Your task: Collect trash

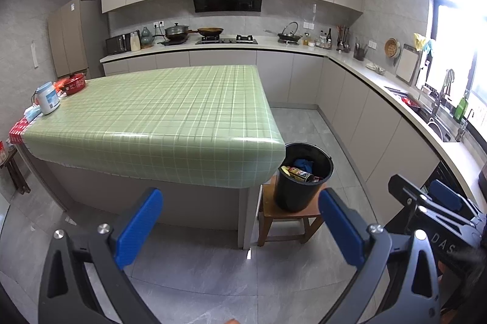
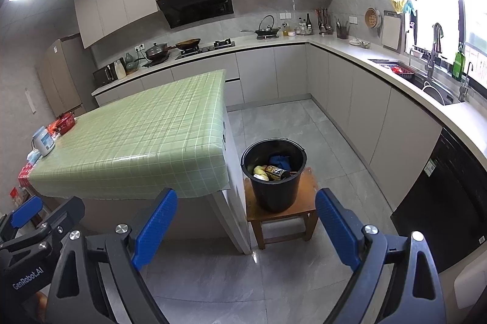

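A black bucket (image 1: pixel 299 181) (image 2: pixel 274 175) stands on a small wooden stool (image 1: pixel 274 210) (image 2: pixel 309 196) beside the corner of the island. Inside it lie a printed can (image 1: pixel 301 173) (image 2: pixel 277 172), a blue cloth (image 2: pixel 281 160) and a yellowish item (image 2: pixel 259 170). My left gripper (image 1: pixel 240 225) is open with nothing between its blue pads, held back from the island over the floor. My right gripper (image 2: pixel 246 222) is also open and empty, short of the stool. Each gripper shows at the edge of the other's view.
The island wears a green checked cloth (image 1: pixel 170 111) (image 2: pixel 143 141); a white tub (image 1: pixel 48 97) and a red pot (image 1: pixel 74 83) sit at its far left edge. Counters with a stove (image 1: pixel 226 40) and a sink (image 2: pixel 438 92) run along the back and right walls. Grey tiled floor (image 2: pixel 304 135) lies between.
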Available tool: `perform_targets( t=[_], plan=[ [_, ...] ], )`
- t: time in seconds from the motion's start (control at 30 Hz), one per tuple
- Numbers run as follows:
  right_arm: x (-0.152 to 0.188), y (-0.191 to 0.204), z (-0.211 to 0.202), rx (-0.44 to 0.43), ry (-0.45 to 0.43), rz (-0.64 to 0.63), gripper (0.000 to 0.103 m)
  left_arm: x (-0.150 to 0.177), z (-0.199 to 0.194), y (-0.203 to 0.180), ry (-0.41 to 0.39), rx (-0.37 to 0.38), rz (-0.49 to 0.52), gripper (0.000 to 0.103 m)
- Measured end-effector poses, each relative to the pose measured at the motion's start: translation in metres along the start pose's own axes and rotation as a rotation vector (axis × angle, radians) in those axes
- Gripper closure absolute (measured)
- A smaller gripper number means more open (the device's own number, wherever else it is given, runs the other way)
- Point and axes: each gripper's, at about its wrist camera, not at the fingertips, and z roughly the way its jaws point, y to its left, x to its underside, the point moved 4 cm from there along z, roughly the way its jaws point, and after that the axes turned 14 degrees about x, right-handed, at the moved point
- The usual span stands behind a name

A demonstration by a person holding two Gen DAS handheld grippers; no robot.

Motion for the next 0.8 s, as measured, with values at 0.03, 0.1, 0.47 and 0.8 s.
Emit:
perform_targets(
  t=[0.03, 0.1, 0.47, 0.8],
  plan=[
    [-0.0002, 0.0007, 0.0003, 0.000, 0.000, -0.001, 0.009, 0.0001, -0.0001, -0.0002, 0.001, 0.000, 0.000, 0.000],
    [0.0002, 0.0012, 0.0010, -0.001, 0.003, -0.002, 0.009, -0.0002, 0.0001, -0.0014, 0.003, 0.001, -0.001, 0.000],
    [0.0006, 0.0004, 0.0030, -0.002, 0.005, 0.001, 0.009, -0.0001, -0.0012, -0.0012, 0.002, 0.002, -0.004, 0.000],
    [0.0020, -0.0005, 0.0018, -0.006, 0.007, -0.004, 0.009, -0.0007, -0.0017, -0.0002, 0.007, 0.003, -0.005, 0.000]
  ],
)
